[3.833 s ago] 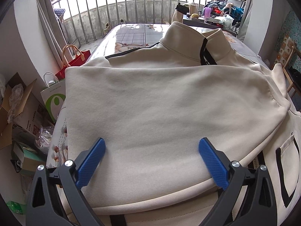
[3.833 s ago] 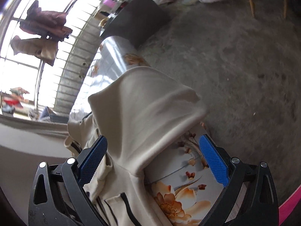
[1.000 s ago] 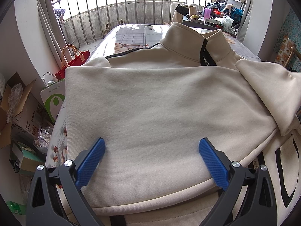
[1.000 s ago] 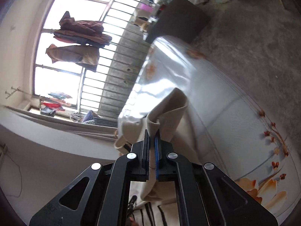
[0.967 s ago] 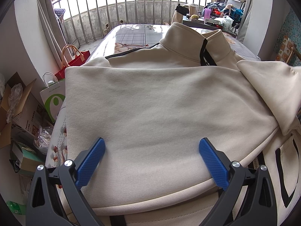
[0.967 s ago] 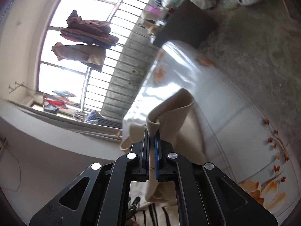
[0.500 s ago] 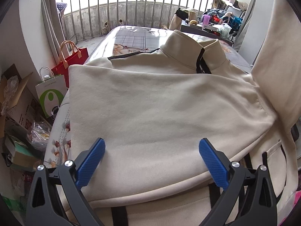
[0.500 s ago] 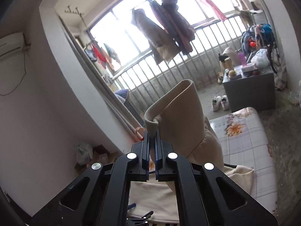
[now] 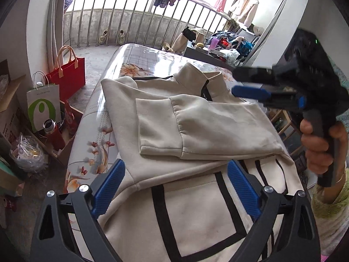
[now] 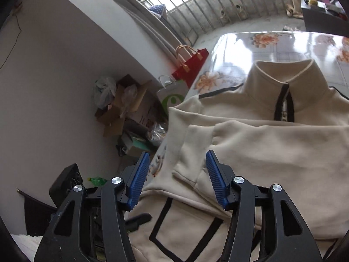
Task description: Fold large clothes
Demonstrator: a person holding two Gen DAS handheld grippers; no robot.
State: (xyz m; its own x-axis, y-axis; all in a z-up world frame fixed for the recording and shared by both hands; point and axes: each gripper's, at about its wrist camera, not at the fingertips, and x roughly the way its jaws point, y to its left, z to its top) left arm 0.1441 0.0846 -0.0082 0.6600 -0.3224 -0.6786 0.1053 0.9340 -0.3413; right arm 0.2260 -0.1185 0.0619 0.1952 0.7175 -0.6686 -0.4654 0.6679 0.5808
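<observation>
Both sleeves (image 9: 174,128) folded across jacket (image 10: 272,152) on flowered table (image 9: 133,65). Right gripper (image 10: 177,174), jaws just opening, empty above cuff; left gripper (image 9: 176,187) wide, empty. Hem fold apparently remaining.

The cream jacket (image 9: 196,131) is a thick, matt cloth with a soft, fleecy nap, trimmed in flat black tape; its cuff (image 10: 192,152) is ribbed knit. It lies on a table (image 9: 139,59) covered in glossy, smooth floral sheeting that mirrors the window light. The left gripper (image 9: 174,187) has matt black plastic arms, shiny metal screw heads and blue pads (image 9: 109,185) with a fine ridged grain. The red bag (image 9: 69,76) looks like matt paper, the white bag (image 9: 43,107) is paper, and the bottle (image 9: 52,133) is red with a shiny metal top.
</observation>
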